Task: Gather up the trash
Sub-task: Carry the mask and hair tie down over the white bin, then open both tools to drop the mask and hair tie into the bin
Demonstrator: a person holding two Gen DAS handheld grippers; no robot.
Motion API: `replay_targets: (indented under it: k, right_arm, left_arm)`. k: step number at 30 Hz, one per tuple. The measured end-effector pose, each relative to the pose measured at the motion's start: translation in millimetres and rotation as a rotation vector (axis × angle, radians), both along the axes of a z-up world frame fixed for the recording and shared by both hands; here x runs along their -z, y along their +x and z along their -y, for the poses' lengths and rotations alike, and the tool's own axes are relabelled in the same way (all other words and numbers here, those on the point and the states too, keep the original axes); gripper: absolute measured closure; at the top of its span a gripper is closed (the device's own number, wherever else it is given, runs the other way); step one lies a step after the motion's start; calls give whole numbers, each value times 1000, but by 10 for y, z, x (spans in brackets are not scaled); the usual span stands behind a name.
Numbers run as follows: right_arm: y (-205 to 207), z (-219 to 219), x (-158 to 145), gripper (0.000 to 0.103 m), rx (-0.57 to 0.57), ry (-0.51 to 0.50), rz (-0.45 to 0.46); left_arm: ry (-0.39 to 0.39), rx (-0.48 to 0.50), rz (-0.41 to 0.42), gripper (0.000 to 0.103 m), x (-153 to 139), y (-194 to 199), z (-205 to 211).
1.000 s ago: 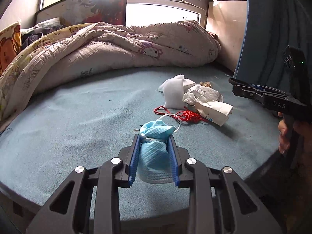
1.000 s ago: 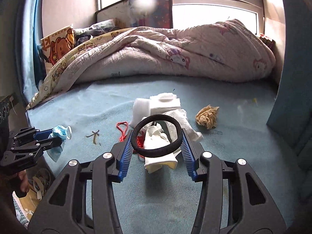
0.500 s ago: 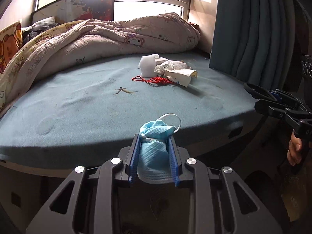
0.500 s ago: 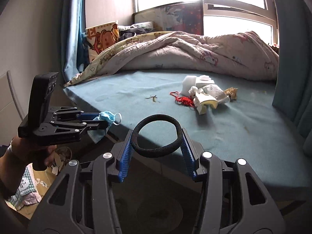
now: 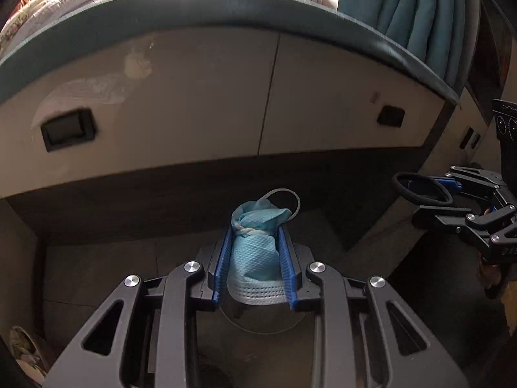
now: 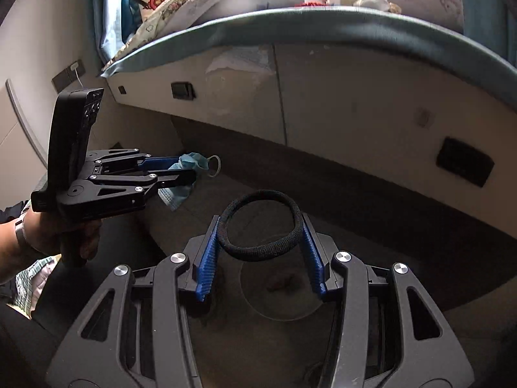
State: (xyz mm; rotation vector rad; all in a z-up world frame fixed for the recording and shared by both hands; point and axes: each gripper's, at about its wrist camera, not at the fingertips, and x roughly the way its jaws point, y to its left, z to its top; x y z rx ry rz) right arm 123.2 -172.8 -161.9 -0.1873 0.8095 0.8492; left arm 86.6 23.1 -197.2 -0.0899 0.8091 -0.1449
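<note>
trash first, from my left: a crumpled light blue face mask (image 5: 257, 252), soft pleated fabric with an embossed weave, a grey-white hem at the bottom and a thin white ear loop curling off its top. my left claw (image 5: 256, 258) is clamped on it, the ribbed blue pads (image 5: 220, 268) pressing both sides, and the bundle stands upright between them. in the right wrist view the same mask (image 6: 185, 174) sticks out of that claw (image 6: 181, 173), which my left hand (image 6: 61, 236) grips by its black handle.

further right, a black hair tie (image 6: 260, 224), a round loop of fuzzy woven elastic, is squeezed slightly oval between the blue ribbed pads (image 6: 206, 265) of my right claw (image 6: 258, 252), clamped on its two sides. the left wrist view shows that loop (image 5: 421, 189) in profile, jutting from the right claw (image 5: 429, 190); faint letters on the claw body are too blurred to read.

both claws hang below the bed edge (image 5: 226, 3), a teal mattress rim over pale beige panels (image 5: 200, 97) with dark rectangular recessed handles. below is a dim brown floor (image 6: 404, 232). a teal pleated curtain (image 5: 416, 9) hangs at the right.
</note>
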Motion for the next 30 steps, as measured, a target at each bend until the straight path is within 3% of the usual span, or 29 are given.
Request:
replay_targets:
  k: [6,10,13,18,19,21,23,30]
  right_arm:
    - [204,-1,622,59,34,-52,-59]
    - [311,14,951,59,65,-81,-98]
    - [354,24,1115,59,81,-100,-129]
    - [425,11,1142,59,93,-80,-148]
    - [434,11,1163,59,97,-84,-153]
    - [445,16,1189,59,94,-90,-160]
    - [458,7,1184,59,90,-92,-159]
    - [556,-64,1279,59,89,-109,-191]
  left_arm:
    - [-7,45,-94,76,617,161,174]
    - [7,83,-130,76,836,300,287]
    - [24,111,-144,76,944,369,338]
    - [35,124,-181,76,1088,439,365]
    - [30,125,-181,73,1090,443,360]
    - [19,122,-177,57,1065,430,354]
    - [12,105,-162,25,1023,404,315]
    - [32,31,-85,11,686,276,80]
